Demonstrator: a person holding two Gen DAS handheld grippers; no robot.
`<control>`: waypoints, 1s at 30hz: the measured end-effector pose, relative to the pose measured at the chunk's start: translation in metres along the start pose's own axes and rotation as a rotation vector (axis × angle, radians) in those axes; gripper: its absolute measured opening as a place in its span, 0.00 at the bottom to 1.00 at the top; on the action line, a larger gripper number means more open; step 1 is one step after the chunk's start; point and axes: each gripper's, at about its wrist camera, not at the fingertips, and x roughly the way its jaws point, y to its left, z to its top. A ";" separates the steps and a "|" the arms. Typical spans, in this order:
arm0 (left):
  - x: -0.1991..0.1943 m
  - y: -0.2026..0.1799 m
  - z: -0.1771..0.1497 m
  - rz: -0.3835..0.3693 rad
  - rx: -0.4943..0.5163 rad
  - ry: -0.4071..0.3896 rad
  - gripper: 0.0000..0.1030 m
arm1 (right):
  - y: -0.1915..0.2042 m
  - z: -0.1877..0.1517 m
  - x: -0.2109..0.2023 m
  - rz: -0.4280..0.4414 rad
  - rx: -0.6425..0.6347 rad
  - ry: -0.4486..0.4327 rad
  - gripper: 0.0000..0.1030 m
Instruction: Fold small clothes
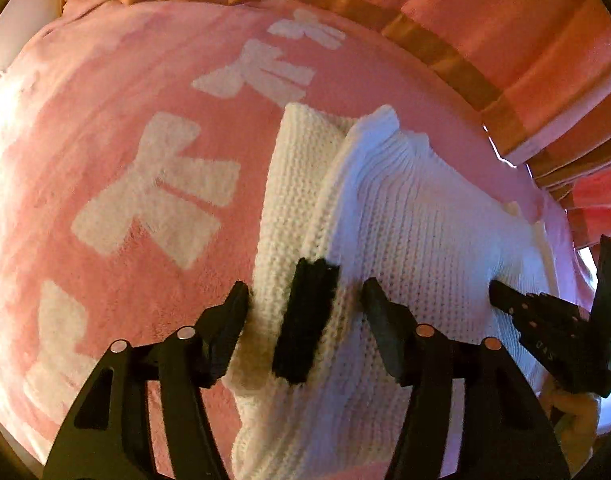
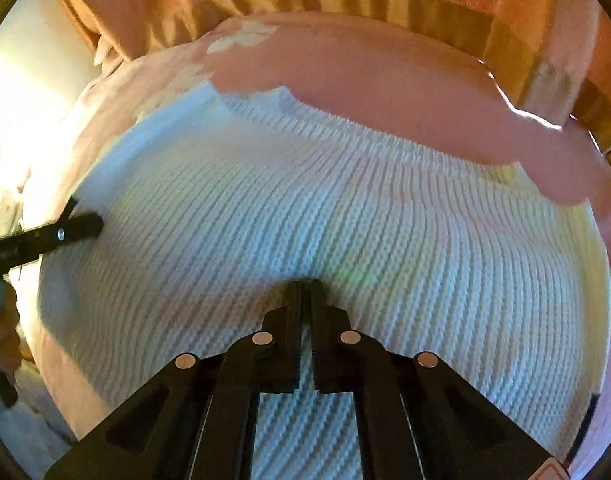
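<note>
Pink blanket (image 1: 117,92) (white bows) carries a white sweater (image 2: 305,208); left tool (image 1: 305,300) spread, right tool (image 2: 304,282) pressed together.

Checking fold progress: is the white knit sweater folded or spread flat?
Partly folded: white knit sweater has one side flap doubled over on the pink blanket.

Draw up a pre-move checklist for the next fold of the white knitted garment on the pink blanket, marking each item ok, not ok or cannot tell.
1. Left gripper open, fingers straddling the folded edge: ok.
2. Right gripper shut, tips against the white knitted garment: ok; whether it pinches cloth: cannot tell.
3. Garment lying on the pink blanket with white bow shapes: ok.
4. Black trim between the left fingers: ok.
5. Ribbed hem smooth: not ok, puckered.
</note>
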 end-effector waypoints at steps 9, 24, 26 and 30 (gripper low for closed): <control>0.010 -0.012 0.008 -0.032 -0.034 0.004 0.31 | -0.002 0.006 0.004 0.010 -0.005 -0.004 0.02; -0.064 -0.124 0.013 -0.334 0.064 -0.132 0.21 | -0.016 0.003 0.000 0.084 0.034 -0.021 0.02; -0.060 -0.139 0.012 -0.327 0.090 -0.123 0.21 | -0.028 0.001 -0.008 0.142 0.078 -0.018 0.02; -0.048 -0.177 0.008 -0.294 0.143 -0.095 0.21 | -0.063 -0.007 -0.059 0.093 0.132 -0.096 0.10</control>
